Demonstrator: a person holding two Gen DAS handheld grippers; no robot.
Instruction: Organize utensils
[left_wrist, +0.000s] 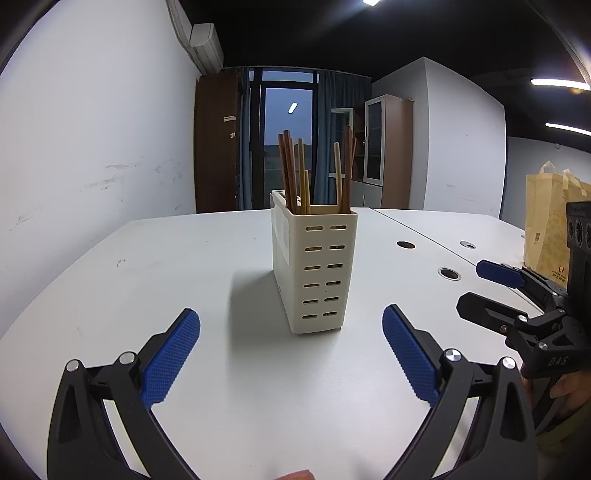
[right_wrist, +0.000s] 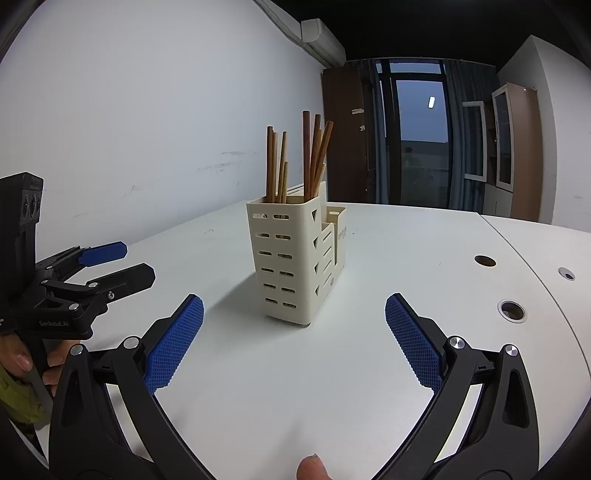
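the left gripper (left_wrist: 291, 332) stands with its jaws wide, blue ribbed pads (left_wrist: 171, 363) splayed to either side and nothing between them — it hangs low over the white table (left_wrist: 147, 277), pointed at the utensil holder (left_wrist: 314, 266). the right gripper (right_wrist: 293, 321) is spread just as wide and empty too, its pads (right_wrist: 175, 345) flanking bare tabletop just short of the same holder. each tool shows in the other's view: the right one at the right edge of the left wrist view, the left one at the left edge of the right wrist view, with a hand (right_wrist: 22, 363) wrapped round its handle.

the cream plastic holder stands upright near the middle of the table, slotted on its narrow face, apart from both grippers. wooden chopsticks (left_wrist: 295, 173) stand bundled in its tall compartments, some dark brown, a few pale, leaning slightly. its lower front pockets (right_wrist: 338, 236) look unfilled from the right wrist view.

further right on the table sits a tan paper bag (left_wrist: 550, 229), past round cable holes (left_wrist: 448, 273).
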